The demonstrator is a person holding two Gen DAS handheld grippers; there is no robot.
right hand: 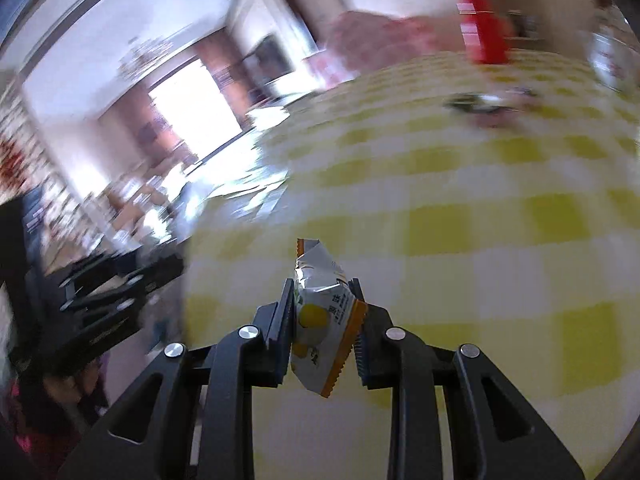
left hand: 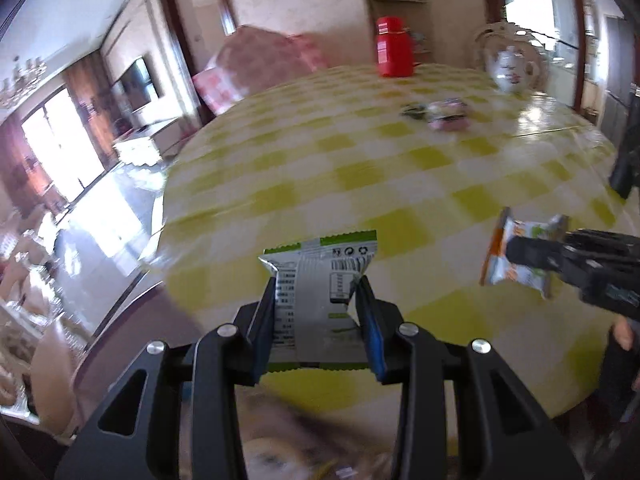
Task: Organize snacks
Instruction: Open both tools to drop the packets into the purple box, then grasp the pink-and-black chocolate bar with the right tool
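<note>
- The left gripper, black, angular, with blue pads, fills the bottom centre of the left wrist view, tilted downward over the table; its jaws pinch a green-edged silver snack packet by the long sides.
- That packet is flat, crinkled foil with serrated ends; its long axis runs up the frame, away from the camera, printed back facing up.
- At the right edge of the same view, the right gripper reaches in from the right, clamped on an orange-edged snack packet.
- In the right wrist view, that gripper holds the orange-edged packet edge-on, long axis pointing up and forward.
- The yellow-and-white checked tablecloth looks glossy; far back lie a small pile of snacks, a red jug and a white teapot.
</note>
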